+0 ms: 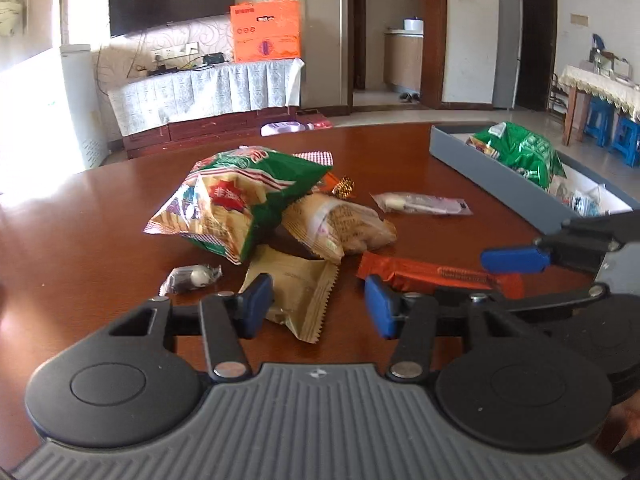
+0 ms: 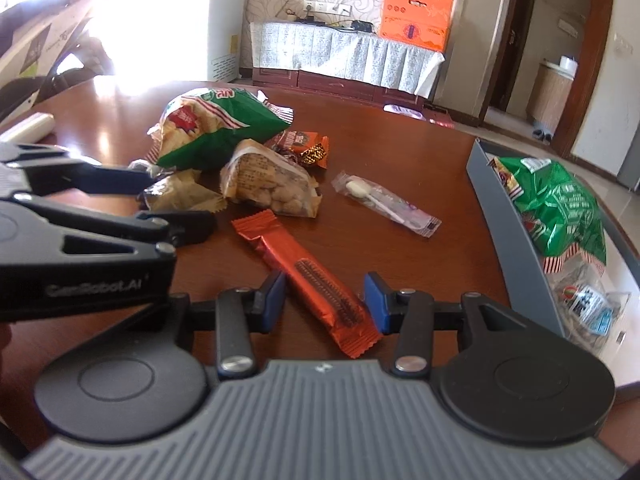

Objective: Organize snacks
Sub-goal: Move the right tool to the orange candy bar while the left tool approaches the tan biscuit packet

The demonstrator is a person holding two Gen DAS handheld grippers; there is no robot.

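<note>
- While straddling the tan packet at the snack heap's near edge: left gripper half spread, left pad at the wrapper, right pad clear. No pinch yet.
- Saw-tooth seam facing right, long axis far to near.
- Right gripper narrowed about the orange bar, pads just beside it; cannot tell whether squeezing.
- Bar slanting far left to near right across the gap.
- Pickup step, seemingly; next likely calls for closing, lifting, carrying right to the grey tray.

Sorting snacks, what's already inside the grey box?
The grey box holds a green chip bag on top and clear-wrapped snacks nearer; whatever lies beneath is covered.
</note>
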